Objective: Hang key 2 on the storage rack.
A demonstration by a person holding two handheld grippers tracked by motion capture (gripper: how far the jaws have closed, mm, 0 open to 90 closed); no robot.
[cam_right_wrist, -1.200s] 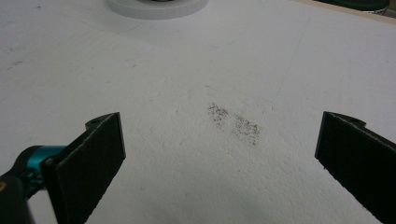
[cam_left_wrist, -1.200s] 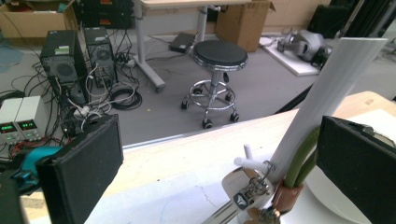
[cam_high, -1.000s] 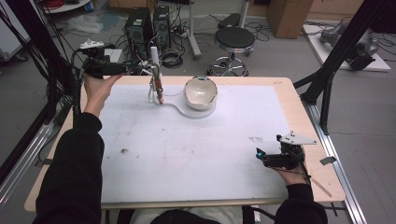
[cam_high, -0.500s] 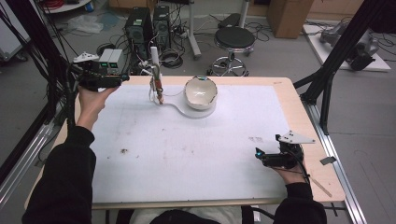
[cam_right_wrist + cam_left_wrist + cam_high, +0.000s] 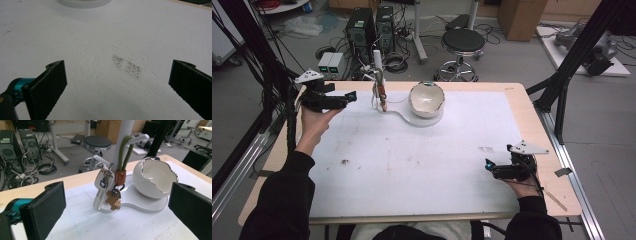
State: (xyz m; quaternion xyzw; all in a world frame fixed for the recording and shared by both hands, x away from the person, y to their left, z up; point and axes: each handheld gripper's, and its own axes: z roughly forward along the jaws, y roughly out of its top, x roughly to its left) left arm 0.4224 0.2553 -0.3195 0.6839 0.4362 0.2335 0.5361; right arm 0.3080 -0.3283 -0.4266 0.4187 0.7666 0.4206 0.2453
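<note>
You're only lining up — your left hand-held gripper (image 5: 117, 202), jaws wide and empty, is facing the key bunch (image 5: 108, 192) hanging dead ahead on its stand, while your right hand-held gripper (image 5: 117, 82) is idling open over bare worktop (image 5: 105, 45) — grasping is all yet to come.

A black stool (image 5: 463, 41) stands beyond the table (image 5: 517, 95).

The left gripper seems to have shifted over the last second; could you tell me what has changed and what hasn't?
The left gripper has swung to point right, jaws open, at the bunch of keys hanging from the white stand; it has grasped nothing. The right gripper stays open near the table's right edge, and the eggshell bowl has not moved.
</note>
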